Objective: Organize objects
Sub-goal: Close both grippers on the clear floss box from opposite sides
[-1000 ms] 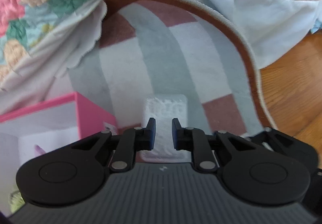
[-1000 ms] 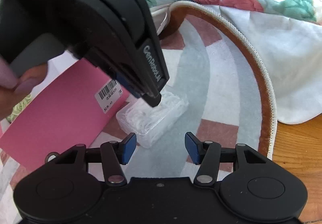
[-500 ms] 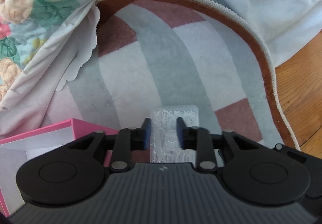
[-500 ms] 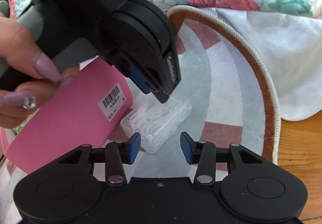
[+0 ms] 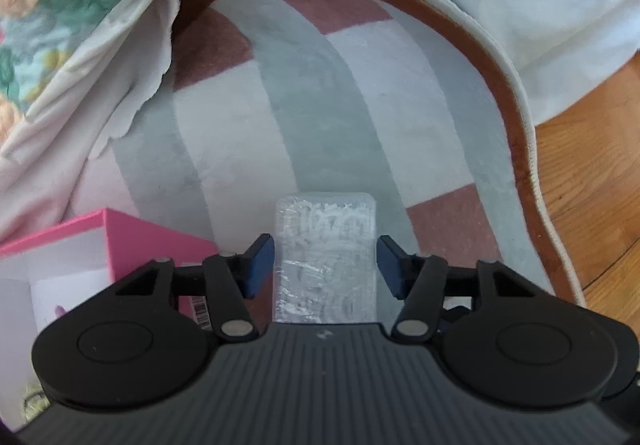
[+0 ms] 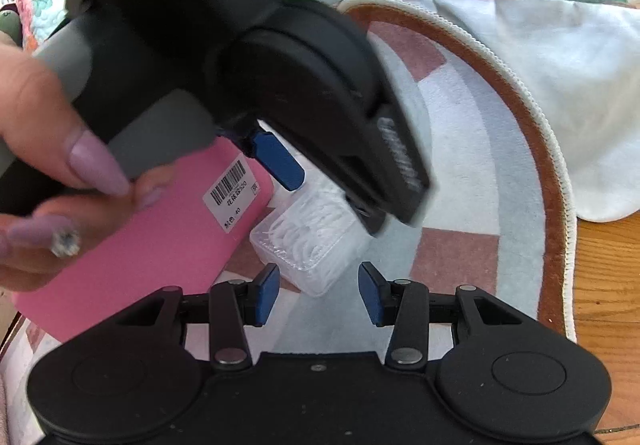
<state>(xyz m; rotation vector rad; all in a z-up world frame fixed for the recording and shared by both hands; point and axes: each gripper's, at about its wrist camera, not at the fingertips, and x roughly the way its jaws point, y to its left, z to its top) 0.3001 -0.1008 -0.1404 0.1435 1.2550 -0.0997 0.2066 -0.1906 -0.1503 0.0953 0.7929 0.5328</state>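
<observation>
A small clear plastic box (image 5: 326,257) full of white picks lies on the striped rug, next to a pink box (image 5: 132,241). My left gripper (image 5: 325,265) is open, its blue pads either side of the clear box and just above it. In the right wrist view the clear box (image 6: 308,241) sits beside the pink box (image 6: 160,245), with the left gripper's body (image 6: 312,113) hovering over it. My right gripper (image 6: 318,293) is open and empty, just short of the clear box.
The round rug (image 5: 320,105) has a brown and cream edge (image 5: 516,117). A floral quilt with white lining (image 5: 540,25) drapes over its far side. Wooden floor (image 5: 592,185) lies to the right. A hand with lilac nails (image 6: 60,165) holds the left gripper.
My left gripper opened wide around the clear box. It had been nearly shut over the box. My right gripper stayed open and barely moved.
</observation>
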